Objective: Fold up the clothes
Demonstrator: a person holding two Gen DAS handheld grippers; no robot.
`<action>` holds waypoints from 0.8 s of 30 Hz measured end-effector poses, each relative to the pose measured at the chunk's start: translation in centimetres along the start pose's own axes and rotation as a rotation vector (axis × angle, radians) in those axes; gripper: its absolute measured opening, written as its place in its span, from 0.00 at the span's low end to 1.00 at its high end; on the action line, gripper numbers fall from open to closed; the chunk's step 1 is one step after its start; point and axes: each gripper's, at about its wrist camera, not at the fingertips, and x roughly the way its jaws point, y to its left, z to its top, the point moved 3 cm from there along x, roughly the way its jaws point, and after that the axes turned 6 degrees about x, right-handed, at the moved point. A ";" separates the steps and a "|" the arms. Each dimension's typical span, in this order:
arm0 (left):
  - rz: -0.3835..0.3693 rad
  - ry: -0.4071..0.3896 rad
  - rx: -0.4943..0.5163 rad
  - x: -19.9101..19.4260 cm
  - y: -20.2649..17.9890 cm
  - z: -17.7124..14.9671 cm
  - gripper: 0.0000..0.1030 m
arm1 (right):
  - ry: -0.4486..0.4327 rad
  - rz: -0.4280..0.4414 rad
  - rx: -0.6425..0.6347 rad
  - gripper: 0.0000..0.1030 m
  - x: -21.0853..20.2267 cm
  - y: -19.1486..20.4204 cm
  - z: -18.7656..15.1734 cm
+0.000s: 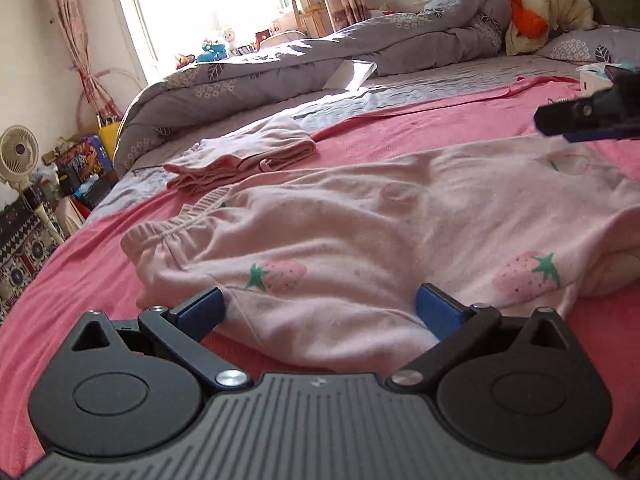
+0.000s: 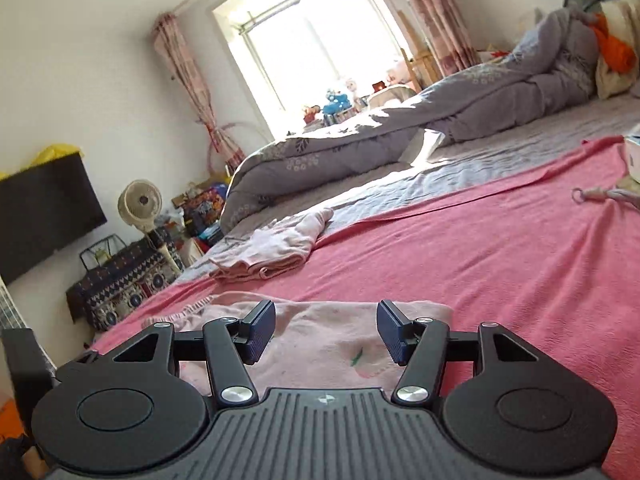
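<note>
On the pink blanket (image 1: 440,128), strawberry-print pyjamas (image 1: 360,232) bear no legible writing.

Left gripper (image 1: 318,312): black linkage arms with triangular cut-outs, round black pivot discs, silver screw heads, dark blue ribbed fingers (image 1: 438,312), grey ribbed housing bearing a small white mark. Right gripper (image 2: 326,330): same build, black arms, silver screws, dark blue grooved pads (image 2: 262,332), grey ribbed housing.

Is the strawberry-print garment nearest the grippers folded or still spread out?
Spread out, not neatly folded: the strawberry-print garment lies wide across the pink blanket, unlike the folded pink garment beyond.
</note>
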 end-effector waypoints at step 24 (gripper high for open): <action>0.001 -0.104 0.076 -2.1 0.0 2.4 1.00 | -0.019 -0.008 -0.075 0.72 1.1 -0.9 -4.8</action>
